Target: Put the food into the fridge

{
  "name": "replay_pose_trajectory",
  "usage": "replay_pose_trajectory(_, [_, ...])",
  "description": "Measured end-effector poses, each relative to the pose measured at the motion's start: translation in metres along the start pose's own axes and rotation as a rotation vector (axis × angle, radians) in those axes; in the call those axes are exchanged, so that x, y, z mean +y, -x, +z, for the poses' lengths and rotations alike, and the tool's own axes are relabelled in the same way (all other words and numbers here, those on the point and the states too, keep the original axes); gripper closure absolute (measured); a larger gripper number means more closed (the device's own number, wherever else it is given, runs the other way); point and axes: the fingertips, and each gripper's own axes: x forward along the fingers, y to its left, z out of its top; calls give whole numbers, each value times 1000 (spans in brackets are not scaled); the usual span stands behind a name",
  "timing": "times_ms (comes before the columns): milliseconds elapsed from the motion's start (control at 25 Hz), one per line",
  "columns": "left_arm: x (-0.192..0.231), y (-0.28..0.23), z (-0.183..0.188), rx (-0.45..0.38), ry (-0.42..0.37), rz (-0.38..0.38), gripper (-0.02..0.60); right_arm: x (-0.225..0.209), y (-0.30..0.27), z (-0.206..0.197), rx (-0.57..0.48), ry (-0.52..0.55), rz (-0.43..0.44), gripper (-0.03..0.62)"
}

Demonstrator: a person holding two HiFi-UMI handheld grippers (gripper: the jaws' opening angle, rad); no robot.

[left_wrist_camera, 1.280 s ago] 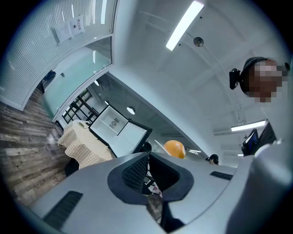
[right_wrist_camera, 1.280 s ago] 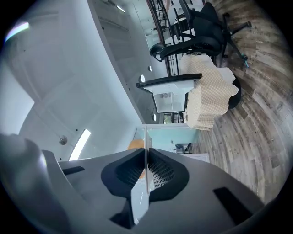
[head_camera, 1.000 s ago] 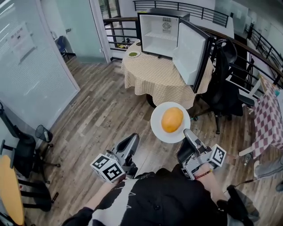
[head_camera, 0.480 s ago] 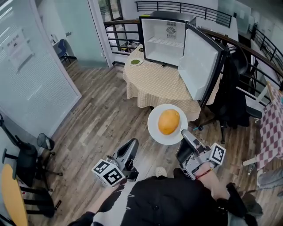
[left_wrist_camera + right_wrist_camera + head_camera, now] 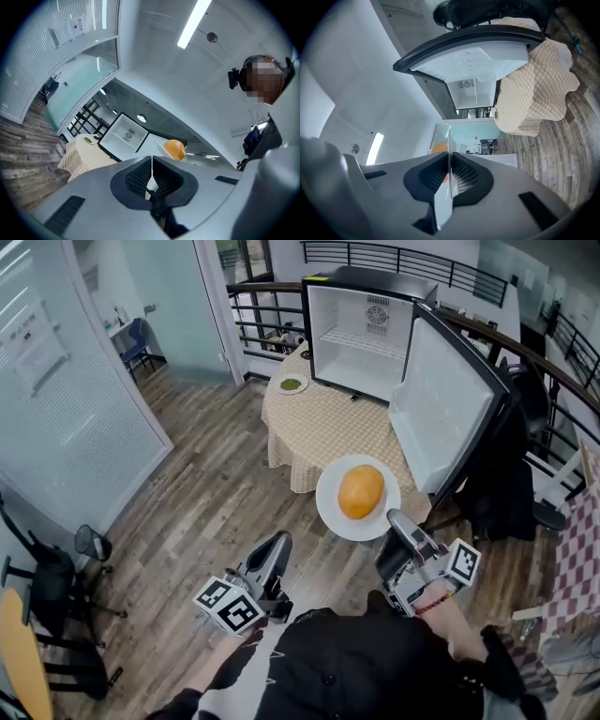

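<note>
An orange bun-like food (image 5: 360,491) lies on a white plate (image 5: 330,510). My right gripper (image 5: 397,524) is shut on the plate's near rim and carries it level above the wooden floor. In the right gripper view the plate (image 5: 449,140) shows edge-on between the jaws. My left gripper (image 5: 275,551) hangs lower left, shut, with nothing in it; its view shows the food (image 5: 175,149) from afar. The black mini fridge (image 5: 367,334) stands on the round table (image 5: 328,418), door (image 5: 450,409) swung wide, white inside bare.
A small plate with green food (image 5: 292,384) sits on the table's far left edge. A black office chair (image 5: 511,474) stands behind the fridge door. Railings run behind the table. A glass wall lines the left; dark chairs (image 5: 56,577) stand at lower left.
The table and fridge have come nearer and now loom larger in the head view. The plate with the food stays held in the right gripper. The left gripper has barely shifted.
</note>
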Motion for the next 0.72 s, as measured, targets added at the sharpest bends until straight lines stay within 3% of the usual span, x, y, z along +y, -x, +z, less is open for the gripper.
replay_pose_trajectory(360, [31,-32,3,-8,-15,45,563,-32,-37,40,13,23,-29,559])
replay_pose_trajectory(720, [65,-46,10,9,4,47,563,-59,-67,40,14,-4,-65,559])
